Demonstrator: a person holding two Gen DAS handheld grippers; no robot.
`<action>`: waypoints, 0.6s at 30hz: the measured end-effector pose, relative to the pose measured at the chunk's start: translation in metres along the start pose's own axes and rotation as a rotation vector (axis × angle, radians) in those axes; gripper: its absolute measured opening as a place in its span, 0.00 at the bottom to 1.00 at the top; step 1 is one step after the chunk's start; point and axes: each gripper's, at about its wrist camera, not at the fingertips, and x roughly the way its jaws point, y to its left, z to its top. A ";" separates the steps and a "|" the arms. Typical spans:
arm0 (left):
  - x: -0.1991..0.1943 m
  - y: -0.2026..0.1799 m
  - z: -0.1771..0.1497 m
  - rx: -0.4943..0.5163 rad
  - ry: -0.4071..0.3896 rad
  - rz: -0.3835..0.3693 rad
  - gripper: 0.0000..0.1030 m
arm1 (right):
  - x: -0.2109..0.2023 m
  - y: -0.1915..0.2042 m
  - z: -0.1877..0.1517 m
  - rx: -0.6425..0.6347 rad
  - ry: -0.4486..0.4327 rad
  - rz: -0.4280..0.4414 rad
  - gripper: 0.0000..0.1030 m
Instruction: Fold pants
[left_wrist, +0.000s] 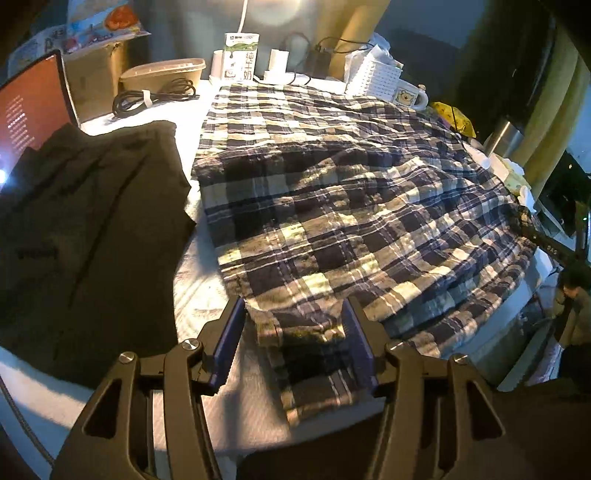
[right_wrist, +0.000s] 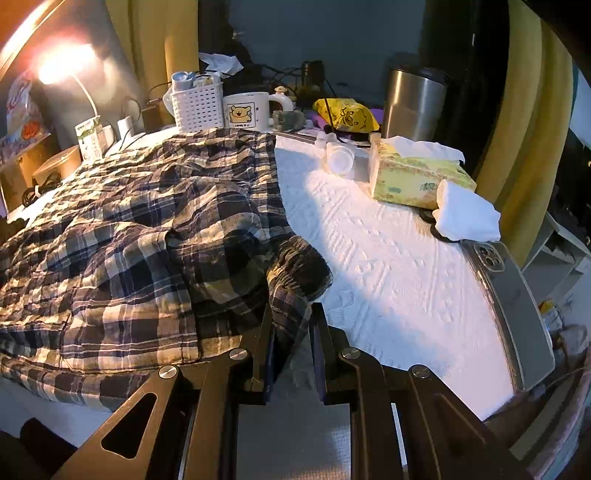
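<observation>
Plaid pants in navy, white and tan lie spread and wrinkled across the white table. My left gripper is open, its blue-padded jaws standing on either side of a near hem of the pants that lies between them. In the right wrist view the same pants fill the left half. My right gripper is closed narrowly on the gathered elastic waistband end, which bunches up just beyond the fingertips.
A dark folded garment lies left of the pants, with a laptop behind it. A milk carton, basket, mug, tissue box, steel tumbler and phone crowd the back and right edge.
</observation>
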 end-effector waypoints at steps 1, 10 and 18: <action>0.003 0.000 -0.001 0.000 0.008 0.004 0.48 | 0.000 0.000 0.000 -0.002 0.001 0.000 0.17; -0.018 0.008 -0.018 0.025 0.079 0.098 0.14 | 0.006 -0.002 0.002 0.008 0.019 -0.020 0.44; -0.046 0.033 0.019 -0.042 -0.053 0.138 0.15 | -0.010 -0.013 0.020 0.037 -0.037 -0.036 0.68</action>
